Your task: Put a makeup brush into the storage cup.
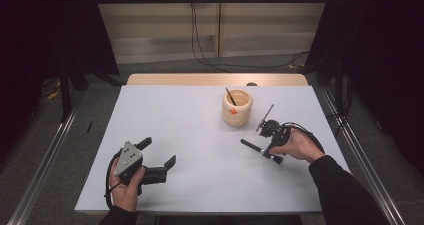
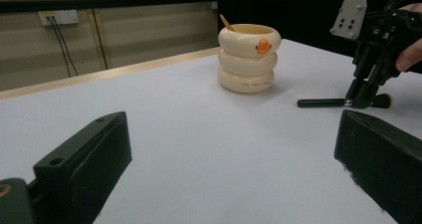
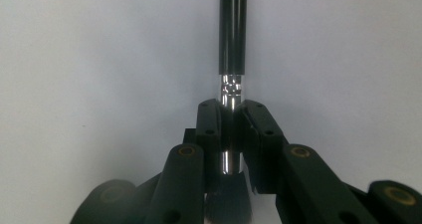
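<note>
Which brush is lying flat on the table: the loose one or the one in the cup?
The black makeup brush clamped in the right gripper lies flat on the white table. The other brush stands tilted inside the cream ringed cup.

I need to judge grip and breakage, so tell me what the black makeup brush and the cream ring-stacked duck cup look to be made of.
Black makeup brush: smooth black handle, plastic or lacquered wood, cannot tell which; the collar looks like polished metal, with bright mirror glints. Cream ring-stacked duck cup: probably glazed ceramic or glossy plastic, with soft sheen and rounded moulded rings. The right hand-held gripper clamps the collar.
</note>
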{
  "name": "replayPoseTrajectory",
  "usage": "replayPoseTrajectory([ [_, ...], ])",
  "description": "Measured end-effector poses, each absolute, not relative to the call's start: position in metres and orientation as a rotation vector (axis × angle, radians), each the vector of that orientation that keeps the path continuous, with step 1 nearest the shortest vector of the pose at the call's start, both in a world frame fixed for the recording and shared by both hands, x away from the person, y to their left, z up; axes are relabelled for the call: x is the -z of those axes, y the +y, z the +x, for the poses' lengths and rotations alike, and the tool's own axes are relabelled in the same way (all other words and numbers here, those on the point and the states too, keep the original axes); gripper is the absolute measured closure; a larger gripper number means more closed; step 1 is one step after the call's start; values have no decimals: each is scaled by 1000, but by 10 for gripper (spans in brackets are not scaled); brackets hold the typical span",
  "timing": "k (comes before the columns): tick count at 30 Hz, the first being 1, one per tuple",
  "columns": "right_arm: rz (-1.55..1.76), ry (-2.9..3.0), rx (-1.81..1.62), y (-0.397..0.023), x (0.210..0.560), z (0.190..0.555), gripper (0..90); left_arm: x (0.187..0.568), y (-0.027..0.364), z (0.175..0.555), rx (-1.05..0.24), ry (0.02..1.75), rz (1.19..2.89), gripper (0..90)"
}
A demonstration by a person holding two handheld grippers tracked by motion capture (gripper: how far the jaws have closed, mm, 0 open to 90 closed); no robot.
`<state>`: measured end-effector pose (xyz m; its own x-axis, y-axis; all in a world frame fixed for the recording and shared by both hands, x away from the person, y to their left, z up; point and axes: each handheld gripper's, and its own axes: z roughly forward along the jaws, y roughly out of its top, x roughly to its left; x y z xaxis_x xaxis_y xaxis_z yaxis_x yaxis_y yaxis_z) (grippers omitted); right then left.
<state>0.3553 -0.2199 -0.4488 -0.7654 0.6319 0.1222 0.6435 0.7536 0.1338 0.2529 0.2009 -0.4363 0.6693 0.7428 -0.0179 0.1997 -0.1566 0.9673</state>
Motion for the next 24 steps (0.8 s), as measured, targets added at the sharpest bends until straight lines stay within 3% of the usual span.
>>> replayPoseTrajectory([
  [24, -1008, -2886, 312, -226, 446, 354, 782, 437, 201, 253, -558, 776, 1692, 13],
])
